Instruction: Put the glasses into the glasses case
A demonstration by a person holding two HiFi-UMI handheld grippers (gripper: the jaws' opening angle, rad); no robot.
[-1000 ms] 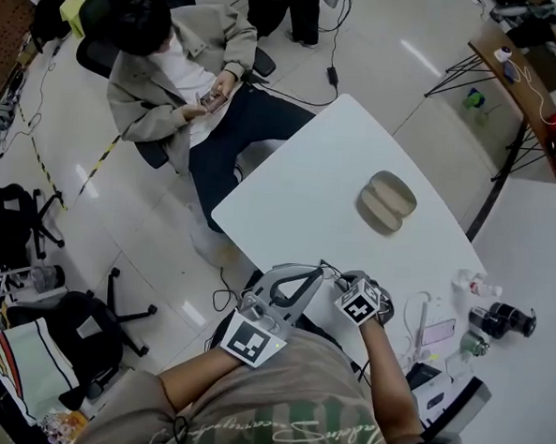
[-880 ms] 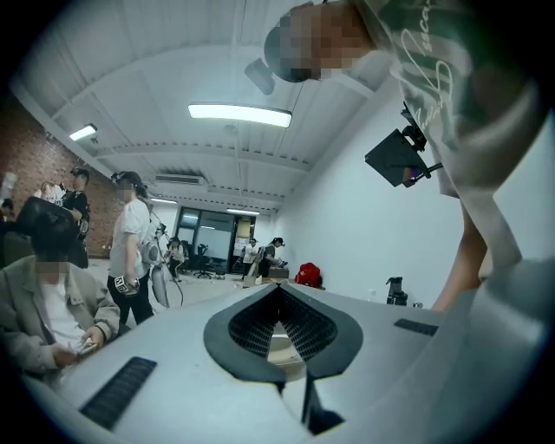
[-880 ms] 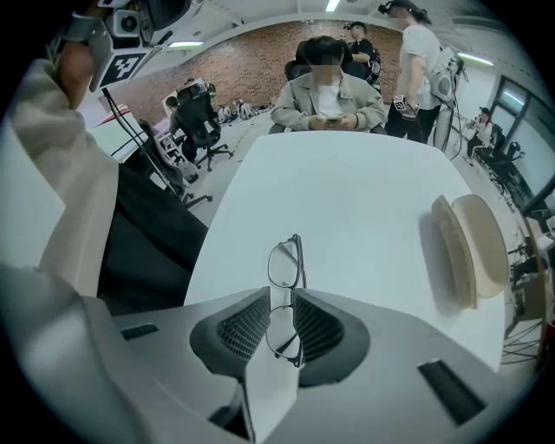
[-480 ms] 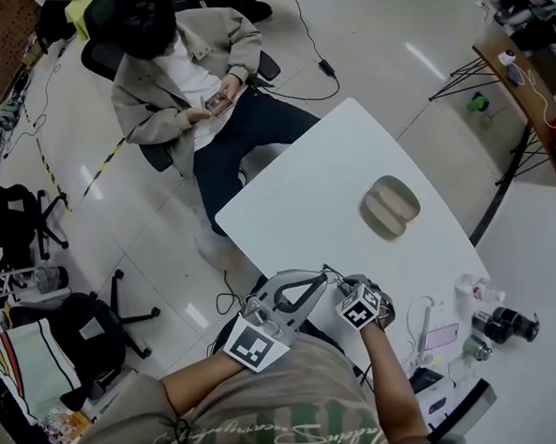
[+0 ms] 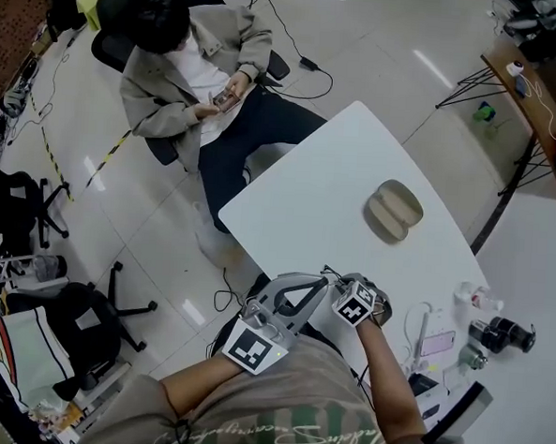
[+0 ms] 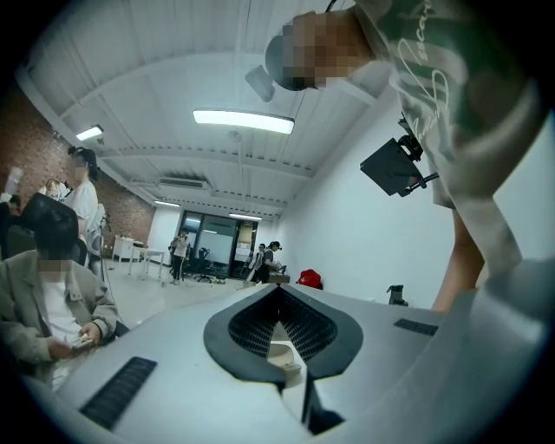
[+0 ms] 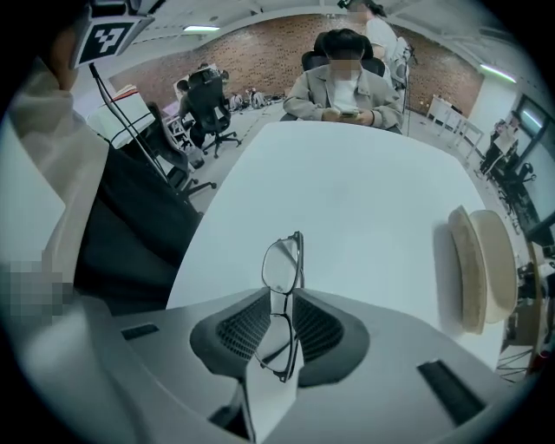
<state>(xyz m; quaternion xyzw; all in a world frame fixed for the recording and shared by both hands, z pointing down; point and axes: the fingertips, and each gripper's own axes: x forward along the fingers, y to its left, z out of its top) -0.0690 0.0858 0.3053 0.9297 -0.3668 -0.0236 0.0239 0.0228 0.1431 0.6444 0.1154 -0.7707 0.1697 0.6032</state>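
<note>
Lying open on the white worktop (image 5: 326, 201), the beige clamshell glasses case (image 5: 393, 210) shows two bare halves, well apart from both grippers at the near edge. The left gripper (image 6: 281, 289) has its jaws closed together on nothing. The right gripper (image 7: 284, 299) has its jaws pinched onto the thin dark-framed glasses (image 7: 283, 264), with one lens standing out past the tips.

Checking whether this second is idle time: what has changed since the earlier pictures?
Almost nothing. A person standing at the head view's far edge has walked out of sight. The right claw and left claw stay by the near edge of the table, the right shut on the glasses, the left shut and empty. The glasses case lies where it was; the seated person is still on a phone.
</note>
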